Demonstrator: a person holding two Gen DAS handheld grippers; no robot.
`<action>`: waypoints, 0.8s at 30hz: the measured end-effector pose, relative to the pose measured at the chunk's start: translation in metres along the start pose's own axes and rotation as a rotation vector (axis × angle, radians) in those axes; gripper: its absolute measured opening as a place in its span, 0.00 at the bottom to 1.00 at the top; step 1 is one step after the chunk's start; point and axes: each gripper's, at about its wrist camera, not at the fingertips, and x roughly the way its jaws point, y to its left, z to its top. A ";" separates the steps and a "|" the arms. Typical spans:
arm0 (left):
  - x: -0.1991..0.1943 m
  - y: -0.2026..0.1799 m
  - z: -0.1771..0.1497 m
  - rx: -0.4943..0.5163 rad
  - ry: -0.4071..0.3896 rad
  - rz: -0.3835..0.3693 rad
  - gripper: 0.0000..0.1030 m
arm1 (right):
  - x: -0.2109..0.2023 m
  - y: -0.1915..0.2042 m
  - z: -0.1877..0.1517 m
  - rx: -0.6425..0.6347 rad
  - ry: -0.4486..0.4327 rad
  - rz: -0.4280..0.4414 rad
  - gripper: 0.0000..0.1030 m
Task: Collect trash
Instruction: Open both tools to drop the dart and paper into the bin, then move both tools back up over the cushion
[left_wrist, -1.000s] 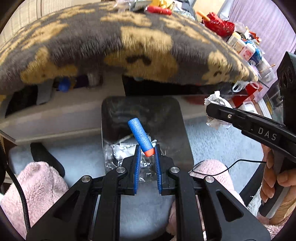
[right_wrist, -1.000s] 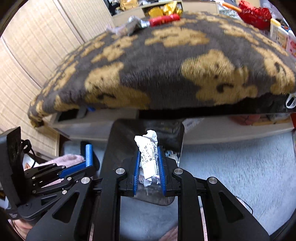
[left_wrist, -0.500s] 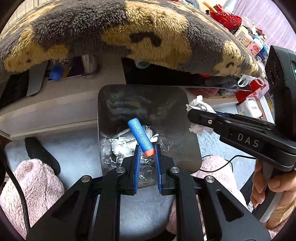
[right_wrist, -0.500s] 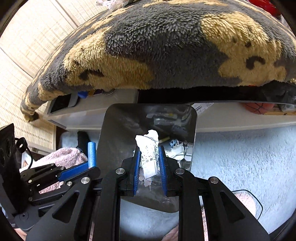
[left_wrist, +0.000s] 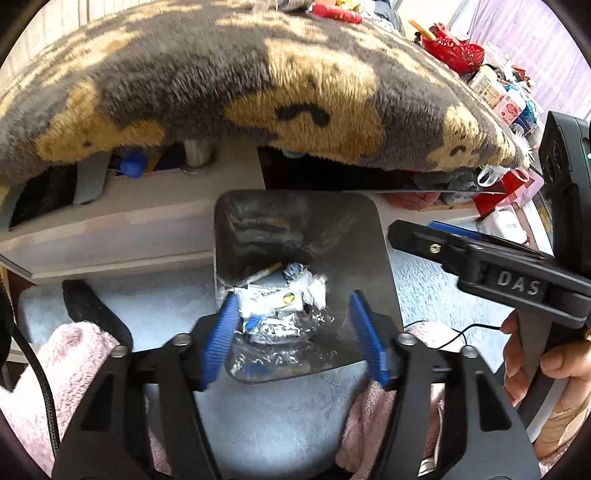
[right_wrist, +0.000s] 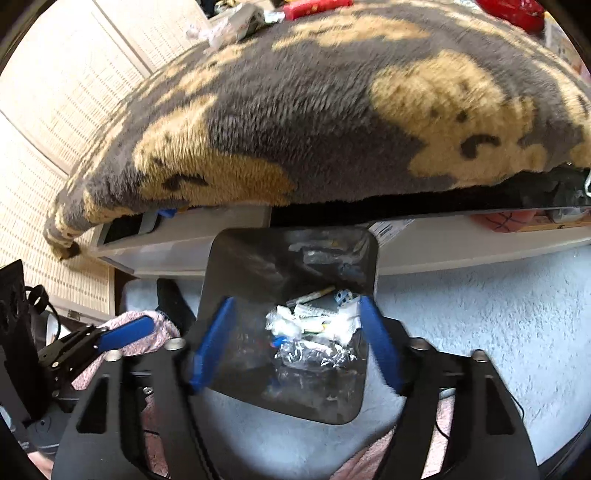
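1. Over the dark bin (left_wrist: 373, 258), the left gripper (left_wrist: 295, 332) has just been opening; its jaws stand wide with nothing between them, where a blue foam dart was pinched a second ago.
2. Just right of it, the right gripper (right_wrist: 295, 339) has likewise just spread wide and empty, its crumpled paper gone from the pads.
3. Both pieces seem to lie among the trash (right_wrist: 314, 332) in the bin, near the blanket (right_wrist: 332, 110).
4. This drop looks done; both hands are free for more litter.

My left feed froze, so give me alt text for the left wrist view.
The left gripper hangs open and empty over a dark bin of crumpled wrappers. The right gripper reaches in from the right, below a grey-and-tan blanket.
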 end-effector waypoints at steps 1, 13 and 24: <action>-0.003 0.000 0.000 0.001 -0.008 0.002 0.68 | -0.004 -0.001 0.001 -0.003 -0.009 -0.011 0.88; -0.047 -0.001 0.015 0.001 -0.091 0.034 0.92 | -0.056 -0.020 0.020 -0.001 -0.120 -0.082 0.96; -0.067 0.012 0.061 0.005 -0.157 0.066 0.92 | -0.078 -0.026 0.063 -0.006 -0.194 -0.104 0.97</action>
